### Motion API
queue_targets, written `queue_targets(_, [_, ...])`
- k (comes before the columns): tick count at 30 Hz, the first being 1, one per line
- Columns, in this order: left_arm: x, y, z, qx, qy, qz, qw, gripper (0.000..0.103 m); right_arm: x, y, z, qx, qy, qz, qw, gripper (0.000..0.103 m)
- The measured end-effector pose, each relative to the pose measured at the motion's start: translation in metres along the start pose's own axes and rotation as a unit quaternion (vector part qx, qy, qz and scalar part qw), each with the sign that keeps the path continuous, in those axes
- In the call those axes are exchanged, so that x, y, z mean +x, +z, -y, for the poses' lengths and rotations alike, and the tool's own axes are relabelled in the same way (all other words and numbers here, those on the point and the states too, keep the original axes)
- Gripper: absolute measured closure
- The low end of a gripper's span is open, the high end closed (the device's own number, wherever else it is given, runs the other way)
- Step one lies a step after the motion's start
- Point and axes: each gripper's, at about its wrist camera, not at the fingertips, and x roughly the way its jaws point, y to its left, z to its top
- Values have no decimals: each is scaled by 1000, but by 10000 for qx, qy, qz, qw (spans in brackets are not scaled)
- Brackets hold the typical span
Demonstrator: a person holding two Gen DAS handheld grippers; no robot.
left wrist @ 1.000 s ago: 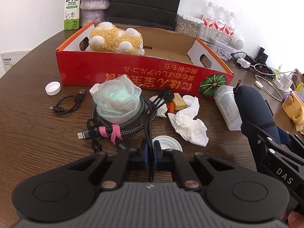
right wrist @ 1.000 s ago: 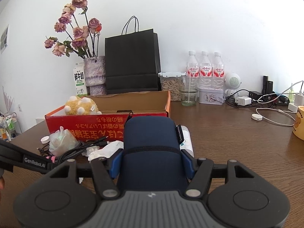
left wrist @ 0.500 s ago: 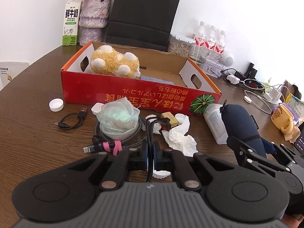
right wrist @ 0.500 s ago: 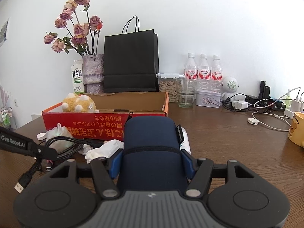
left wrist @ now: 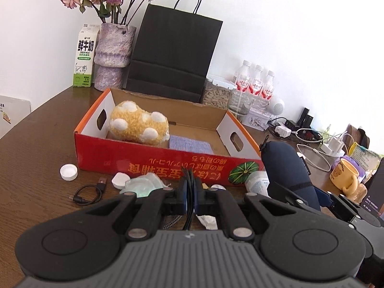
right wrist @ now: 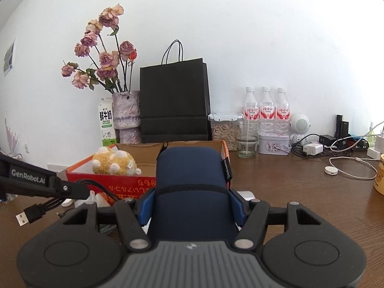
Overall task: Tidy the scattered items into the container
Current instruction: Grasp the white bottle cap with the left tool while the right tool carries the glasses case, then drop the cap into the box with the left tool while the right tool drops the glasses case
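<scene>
Brown table (left wrist: 36, 144); left tongs (left wrist: 190, 189) pinch black cables (left wrist: 189, 180), right tongs (right wrist: 192, 207) clamp navy pouch (right wrist: 192, 180) before box rim (left wrist: 153, 144).

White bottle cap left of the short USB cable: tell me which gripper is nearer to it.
Left. The left gripper, shut on black cables, hangs just right of the white bottle cap. The right gripper, clamping the navy pouch, is further right.

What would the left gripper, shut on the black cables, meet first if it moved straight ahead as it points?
Probably the near red wall of the cardboard box, directly ahead of the left gripper; depth is unclear.
</scene>
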Motion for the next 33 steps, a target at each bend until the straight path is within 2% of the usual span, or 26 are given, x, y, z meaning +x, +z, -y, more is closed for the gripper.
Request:
queue_targets(6, [-2, 27, 2, -37, -136, 425, 9990, 97, 13, 22, -9, 29, 59, 190, 9998, 41])
queue_targets(14, [12, 69, 4, -54, -329, 1018, 9942, 97, 50, 51, -12, 135, 34, 415, 9990, 41])
queue_targets(19, [36, 86, 6, 10, -330, 1310, 9908, 97, 89, 68, -11, 223, 17, 497, 9985, 41])
queue_targets(22, [65, 89, 2, 81, -328, 1482, 9884, 97, 120, 71, -9, 339, 18, 428, 9985, 41])
queue_targets(24, [90, 91, -2, 125, -117, 1353, 9907, 97, 141, 67, -7, 488, -21, 311, 9983, 41])
queue_targets(27, [115, 88, -10, 69, -73, 1132, 9935, 97, 161, 56, -5, 443, 47, 147, 9989, 41])
queue_targets(30, [131, 83, -10, 253, 84, 878, 9958, 97, 169, 46, -4, 418, 58, -35, 9991, 41])
queue_targets(33, [138, 78, -11, 312, 171, 749, 9966, 97, 168, 44, -4, 355, 31, -29, 9994, 41])
